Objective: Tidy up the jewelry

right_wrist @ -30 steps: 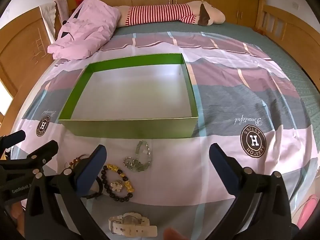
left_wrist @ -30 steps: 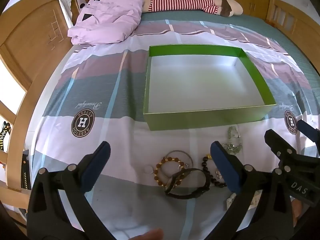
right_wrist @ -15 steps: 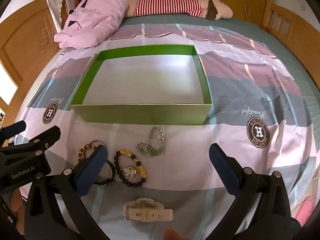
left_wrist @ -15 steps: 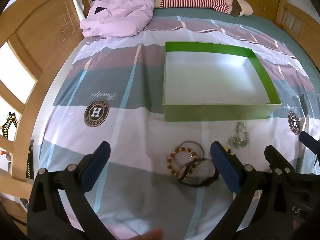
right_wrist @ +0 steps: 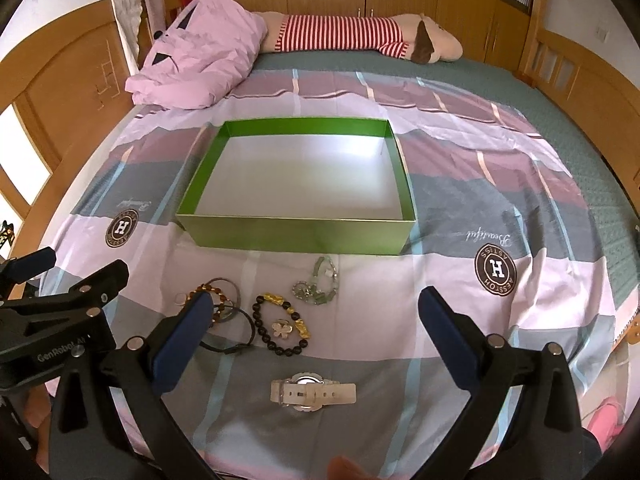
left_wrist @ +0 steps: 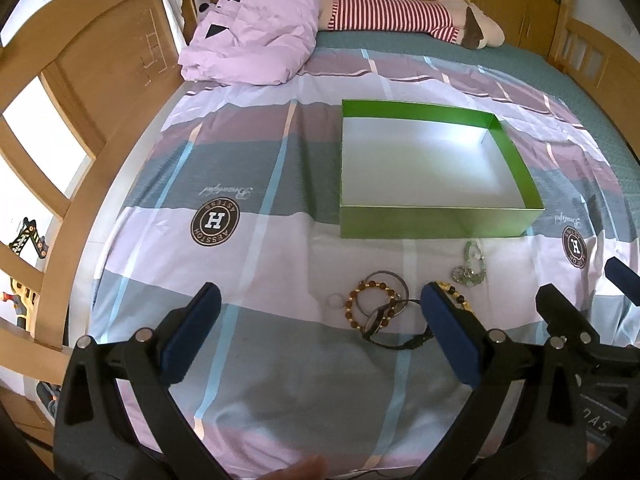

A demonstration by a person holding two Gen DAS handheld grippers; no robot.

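Observation:
An open green box (left_wrist: 436,222) with a white inside holds nothing and sits on the bedspread, also in the right wrist view (right_wrist: 296,236). In front of it lie an amber bead bracelet (left_wrist: 372,306), a black watch (left_wrist: 396,332), a green stone bracelet (right_wrist: 320,288), a black-and-gold bead bracelet (right_wrist: 280,326) and a white watch (right_wrist: 312,392). My left gripper (left_wrist: 320,320) hovers open above the bedspread, left of the pile. My right gripper (right_wrist: 316,332) is open above the bead bracelet and white watch. Neither holds anything.
A crumpled pink quilt (left_wrist: 248,40) and a striped plush toy (right_wrist: 360,36) lie at the far end of the bed. Wooden bed rails (left_wrist: 48,184) run along the left and right sides. A fingertip (right_wrist: 344,468) shows at the bottom edge.
Both grippers have drawn back and up from the jewelry, so the box and the pile look smaller and farther. The jewelry and box have not moved. Both grippers stay open.

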